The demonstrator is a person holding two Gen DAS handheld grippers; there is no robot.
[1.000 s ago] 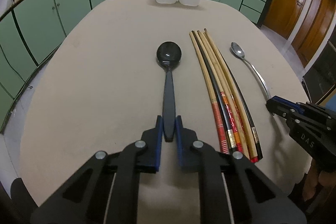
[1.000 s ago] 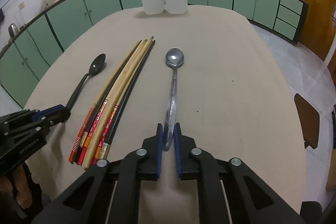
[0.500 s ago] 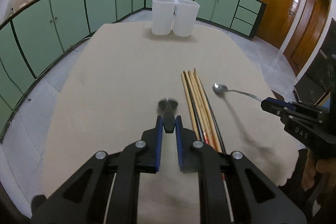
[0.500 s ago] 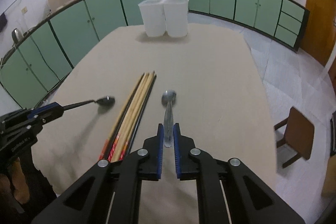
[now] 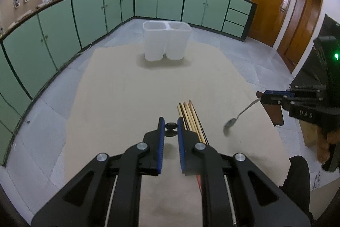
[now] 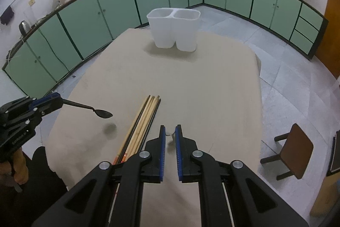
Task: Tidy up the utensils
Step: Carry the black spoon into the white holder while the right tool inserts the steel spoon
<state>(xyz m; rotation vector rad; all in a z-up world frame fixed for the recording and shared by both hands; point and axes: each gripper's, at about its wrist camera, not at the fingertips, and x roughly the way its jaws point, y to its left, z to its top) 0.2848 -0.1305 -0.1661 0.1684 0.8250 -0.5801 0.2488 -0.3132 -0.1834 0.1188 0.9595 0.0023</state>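
Gripping a black spoon (image 6: 96, 110) by its handle end at the left edge of the right wrist view, the left gripper (image 5: 169, 130) has its jaws nearly closed. Chopsticks (image 6: 141, 123) lie mid-frame on the table (image 6: 201, 86). The right gripper (image 6: 170, 136) likewise pinches a metal spoon (image 5: 237, 119), aloft. Such end-held spoons could swing or slip before reaching the white holder (image 6: 174, 30) at upper centre.
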